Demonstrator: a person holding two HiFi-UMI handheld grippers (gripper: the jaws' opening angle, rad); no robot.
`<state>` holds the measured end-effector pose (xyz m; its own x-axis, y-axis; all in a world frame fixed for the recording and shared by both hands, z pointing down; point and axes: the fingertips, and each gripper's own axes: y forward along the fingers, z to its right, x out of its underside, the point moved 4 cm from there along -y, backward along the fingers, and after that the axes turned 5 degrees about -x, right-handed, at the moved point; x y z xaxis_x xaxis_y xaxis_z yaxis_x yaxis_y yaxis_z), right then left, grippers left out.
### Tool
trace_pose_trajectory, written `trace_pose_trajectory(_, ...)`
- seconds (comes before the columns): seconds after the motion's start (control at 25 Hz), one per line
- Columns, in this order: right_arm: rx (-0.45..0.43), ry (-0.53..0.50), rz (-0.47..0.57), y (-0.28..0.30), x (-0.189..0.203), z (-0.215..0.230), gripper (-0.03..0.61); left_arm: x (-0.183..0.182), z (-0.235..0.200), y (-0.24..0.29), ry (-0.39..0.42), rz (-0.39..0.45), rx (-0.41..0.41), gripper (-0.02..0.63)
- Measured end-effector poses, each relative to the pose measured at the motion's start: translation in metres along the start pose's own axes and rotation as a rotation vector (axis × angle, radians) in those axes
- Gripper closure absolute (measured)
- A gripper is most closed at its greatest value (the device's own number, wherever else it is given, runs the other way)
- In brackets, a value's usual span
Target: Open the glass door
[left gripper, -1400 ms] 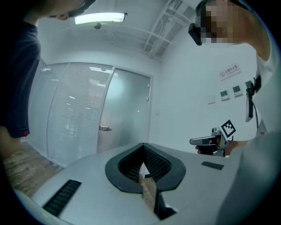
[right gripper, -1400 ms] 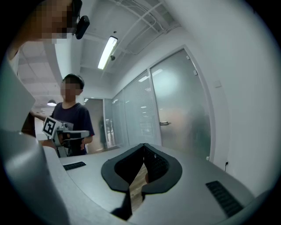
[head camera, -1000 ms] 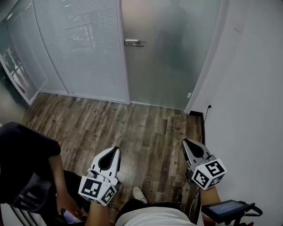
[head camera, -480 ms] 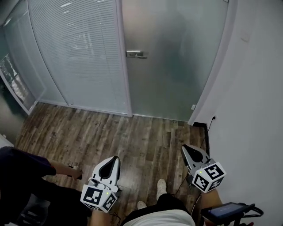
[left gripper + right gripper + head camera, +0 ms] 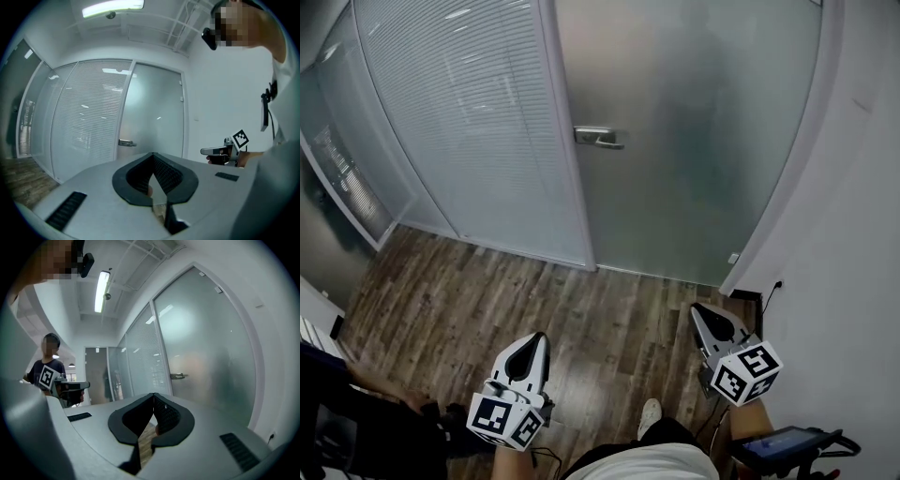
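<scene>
Blinds panel (image 5: 459,122) left of frosted glass door (image 5: 703,159); wood floor (image 5: 600,309) between; lever handle (image 5: 598,137) well ahead of left gripper (image 5: 535,339), right gripper (image 5: 702,310); both clenched, empty.

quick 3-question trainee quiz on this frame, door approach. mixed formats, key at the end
1. True or false: the right gripper is touching the door handle.
2. In the head view, the handle sits on the glass door near its: A) left edge B) right edge C) bottom edge.
3. Fill in: the jaws of the left gripper and the right gripper are both ____, with nothing between them.
Key: 1 false, it is short of the door, over the wood floor. 2 A. 3 shut.
</scene>
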<state>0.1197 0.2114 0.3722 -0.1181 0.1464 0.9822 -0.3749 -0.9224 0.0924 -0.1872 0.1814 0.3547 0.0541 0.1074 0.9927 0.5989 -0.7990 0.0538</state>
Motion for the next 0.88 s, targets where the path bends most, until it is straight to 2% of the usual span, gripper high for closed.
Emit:
trace_pose_trajectory(0.28,-0.047,0.003,-0.005,0.045,-0.025,0.083,0.577,-0.011,0.017,0.088,0.012,-0.007,-0.031,0.62)
trace_pose_trajectory(0.52,-0.069,0.01,-0.014,0.072,-0.029,0.119,0.577,-0.013,0.022,0.141,0.004,-0.017,-0.02,0.62)
trace_pose_trajectory(0.88,-0.068,-0.012,-0.033,0.127,-0.037,0.156,0.577,-0.014,-0.009,0.215,-0.002,-0.005,0.0,0.62)
